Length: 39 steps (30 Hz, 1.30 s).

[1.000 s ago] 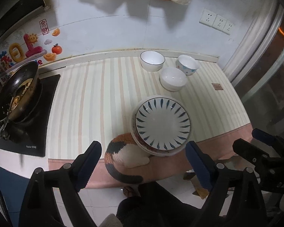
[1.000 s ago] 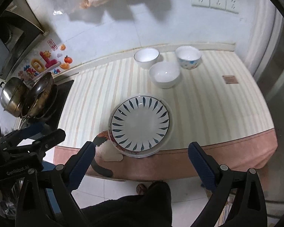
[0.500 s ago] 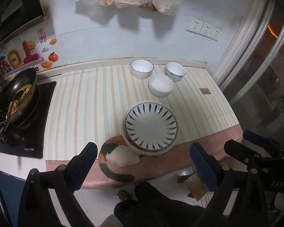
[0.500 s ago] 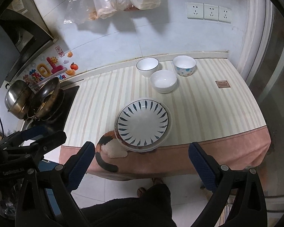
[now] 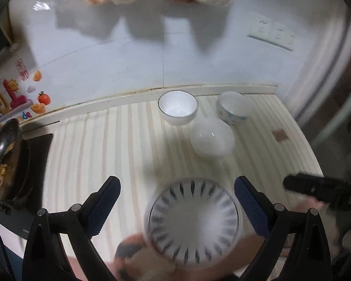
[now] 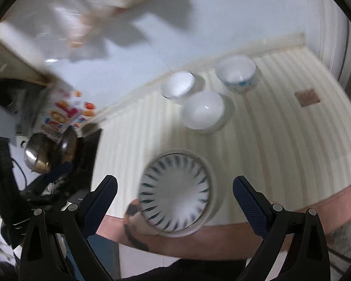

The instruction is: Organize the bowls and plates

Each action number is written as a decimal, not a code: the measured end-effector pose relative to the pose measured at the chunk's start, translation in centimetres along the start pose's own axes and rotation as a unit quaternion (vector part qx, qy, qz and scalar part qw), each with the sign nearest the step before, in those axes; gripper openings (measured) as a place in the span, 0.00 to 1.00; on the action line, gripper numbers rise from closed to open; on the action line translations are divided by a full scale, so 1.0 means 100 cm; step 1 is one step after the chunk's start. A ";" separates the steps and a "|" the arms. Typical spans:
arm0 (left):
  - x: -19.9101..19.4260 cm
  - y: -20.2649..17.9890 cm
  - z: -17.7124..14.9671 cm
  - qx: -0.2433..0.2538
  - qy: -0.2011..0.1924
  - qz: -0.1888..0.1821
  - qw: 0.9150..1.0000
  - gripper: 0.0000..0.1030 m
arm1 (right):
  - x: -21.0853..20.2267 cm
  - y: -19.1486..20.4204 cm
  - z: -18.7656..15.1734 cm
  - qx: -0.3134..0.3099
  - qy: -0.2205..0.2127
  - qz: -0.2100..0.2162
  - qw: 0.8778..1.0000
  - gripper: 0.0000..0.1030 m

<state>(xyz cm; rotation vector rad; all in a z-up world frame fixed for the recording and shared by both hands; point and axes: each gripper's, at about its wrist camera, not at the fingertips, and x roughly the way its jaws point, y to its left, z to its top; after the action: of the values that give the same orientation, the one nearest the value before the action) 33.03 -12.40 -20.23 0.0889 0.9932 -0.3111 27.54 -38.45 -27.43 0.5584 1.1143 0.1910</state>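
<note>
In the left wrist view, the left gripper (image 5: 175,207) hung with jaws spread wide, grasping nothing; the plate (image 5: 192,221) lay between and just beyond the fingertips on the striped counter (image 5: 100,149), blurred. Three bowls (image 5: 212,137) sat farther ahead, near the wall, and a pan (image 5: 4,154) lay far left of the jaws. In the right wrist view, the right gripper (image 6: 175,202) was likewise spread and empty, the plate (image 6: 175,190) between its tips, the bowls (image 6: 202,111) ahead.
</note>
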 end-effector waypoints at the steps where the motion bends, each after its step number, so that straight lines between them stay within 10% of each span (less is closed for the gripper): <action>1: 0.015 0.000 0.008 -0.007 0.013 0.006 1.000 0.97 | 0.014 -0.010 0.012 0.007 0.015 0.001 1.000 0.96; 8: 0.151 -0.001 0.056 -0.059 0.134 -0.028 0.989 0.68 | 0.118 -0.069 0.086 0.002 0.094 0.005 0.996 0.46; 19: 0.237 -0.014 0.066 -0.094 0.218 -0.107 0.966 0.31 | 0.212 -0.107 0.156 0.002 0.143 0.013 0.990 0.30; 29: 0.224 -0.028 0.075 -0.082 0.207 -0.098 0.970 0.31 | 0.222 -0.111 0.160 -0.008 0.163 0.007 0.987 0.20; 39: 0.164 -0.070 0.059 -0.044 0.197 -0.116 0.972 0.31 | 0.147 -0.118 0.138 -0.011 0.144 0.005 0.990 0.20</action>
<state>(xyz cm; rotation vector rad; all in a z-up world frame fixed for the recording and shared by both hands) 44.01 -23.92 -30.28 -0.0507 1.4158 -0.4747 44.81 -46.87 -40.78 0.5266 1.3871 0.2994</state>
